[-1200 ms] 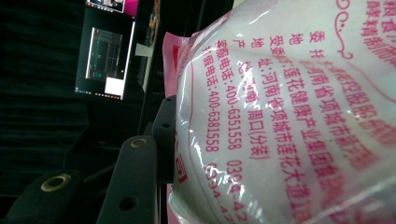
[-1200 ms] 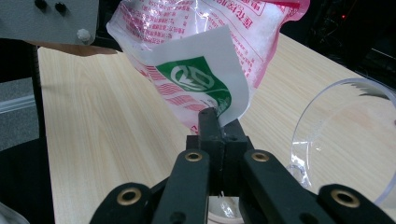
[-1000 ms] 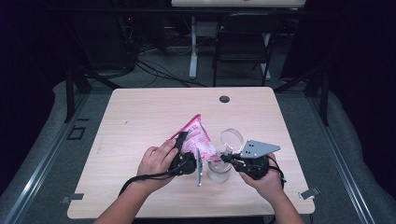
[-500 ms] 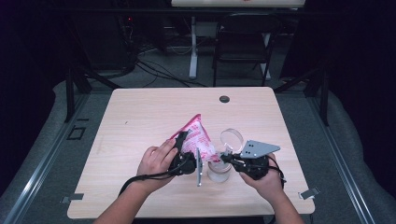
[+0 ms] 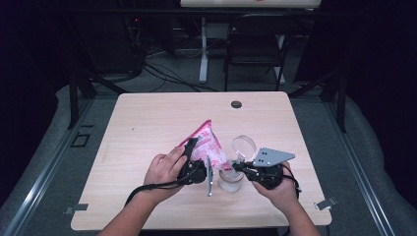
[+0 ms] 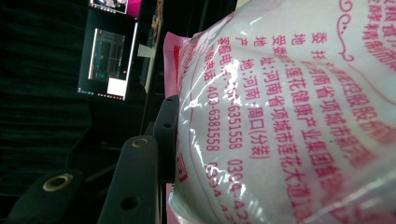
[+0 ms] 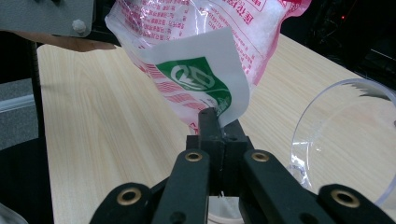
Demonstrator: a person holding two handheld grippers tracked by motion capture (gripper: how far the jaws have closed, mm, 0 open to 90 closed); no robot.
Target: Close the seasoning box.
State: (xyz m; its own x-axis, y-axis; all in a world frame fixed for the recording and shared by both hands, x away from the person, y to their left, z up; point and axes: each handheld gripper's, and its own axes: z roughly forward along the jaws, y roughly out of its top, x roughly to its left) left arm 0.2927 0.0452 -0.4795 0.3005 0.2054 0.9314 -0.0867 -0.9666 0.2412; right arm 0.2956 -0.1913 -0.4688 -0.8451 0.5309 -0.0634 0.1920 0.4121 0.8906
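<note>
bag (image 5: pixel 209 145) tilted over cup (image 5: pixel 230 181) on table (image 5: pixel 147 123). Lid (image 5: pixel 244 147) just behind cup; left gripper (image 5: pixel 193 164) left of it, right gripper (image 5: pixel 239 167) right.

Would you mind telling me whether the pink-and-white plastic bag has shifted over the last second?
No. The pink-and-white plastic bag sits just as it did against the round black grommet in the wooden table.
</note>
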